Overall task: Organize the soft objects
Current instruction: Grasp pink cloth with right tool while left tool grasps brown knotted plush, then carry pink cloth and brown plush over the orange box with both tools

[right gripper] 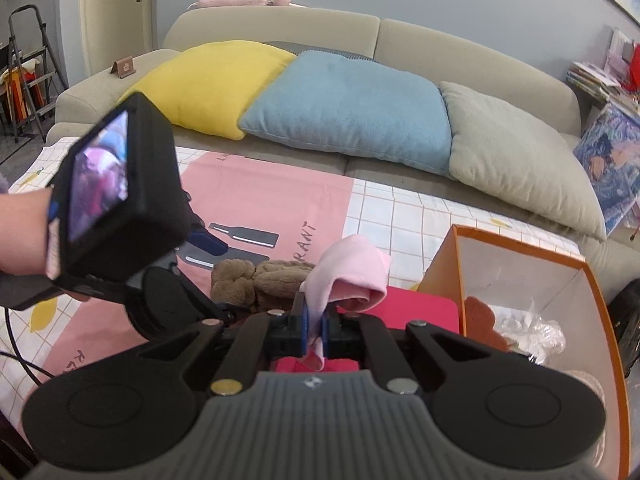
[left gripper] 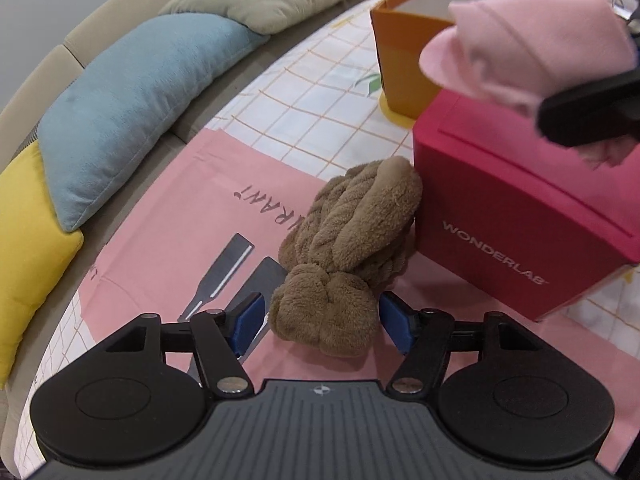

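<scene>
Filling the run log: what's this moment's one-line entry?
left gripper: open around brown towel | right gripper: shut on pink cloth, over red box

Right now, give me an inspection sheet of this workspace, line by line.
Surface: table under a pink-and-grid cloth.
Job's things: brown plush towel lying against the red box; pink cloth lifted above that box.
Clutter: orange box open, holding plastic wrap and a brown item.
Grippers: left gripper open around the towel's near end; right gripper shut on the pink cloth.
Cables: black cable by the left wrist.
Surroundings: sofa with yellow, blue and grey cushions; stepladder.
</scene>
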Available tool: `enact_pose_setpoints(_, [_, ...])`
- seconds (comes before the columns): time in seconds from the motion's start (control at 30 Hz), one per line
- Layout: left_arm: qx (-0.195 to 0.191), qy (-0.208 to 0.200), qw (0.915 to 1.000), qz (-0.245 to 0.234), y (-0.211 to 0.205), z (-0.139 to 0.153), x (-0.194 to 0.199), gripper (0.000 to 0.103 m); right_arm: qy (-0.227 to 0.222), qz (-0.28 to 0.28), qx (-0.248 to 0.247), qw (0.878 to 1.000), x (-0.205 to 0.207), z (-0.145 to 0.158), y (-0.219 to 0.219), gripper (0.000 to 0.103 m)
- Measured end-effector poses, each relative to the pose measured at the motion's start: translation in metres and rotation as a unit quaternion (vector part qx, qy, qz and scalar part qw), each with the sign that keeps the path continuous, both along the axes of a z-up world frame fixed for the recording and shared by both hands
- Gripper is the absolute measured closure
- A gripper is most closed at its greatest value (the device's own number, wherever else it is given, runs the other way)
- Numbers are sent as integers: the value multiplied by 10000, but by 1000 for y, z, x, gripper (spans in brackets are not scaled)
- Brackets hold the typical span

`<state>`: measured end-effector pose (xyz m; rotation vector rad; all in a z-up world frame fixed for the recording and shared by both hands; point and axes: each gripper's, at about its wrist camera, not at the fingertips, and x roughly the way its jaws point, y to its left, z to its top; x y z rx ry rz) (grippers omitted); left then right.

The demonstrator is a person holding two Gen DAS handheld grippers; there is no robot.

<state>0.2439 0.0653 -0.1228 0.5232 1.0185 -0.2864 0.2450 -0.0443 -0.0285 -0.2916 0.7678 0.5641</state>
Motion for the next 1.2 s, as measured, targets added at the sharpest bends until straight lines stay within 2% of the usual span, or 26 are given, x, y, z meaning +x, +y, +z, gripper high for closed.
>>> enact_pose_setpoints(0.1, [136,70,9999,69,-2,-7,4,33,46,-43,52,10000,2,0,-3,99])
enact_pose_setpoints(0.33, [91,-55,9998,188,-2,1,-4,68,50,-111,123,9998,5,2,-9,99])
enact_pose_setpoints(0.53, [16,-319,9988,382,1,18,-15,72,4,-140,235,9996,2,8,-14,99])
enact_pose_setpoints(0.83, [-263,-824,9943,626,9,71,-42,72,-180,-37,374,9991,-12,24,-20,99])
enact_pose_setpoints(1.03, [-627,-1222,9862,922,8,112,-63,72,-386,67,401,9984,-22,34,-26,99])
enact_pose_setpoints(1.2, [-942,-1468,9796,992,-5,142,-73,72,-525,48,396,9978,-27,40,-39,99])
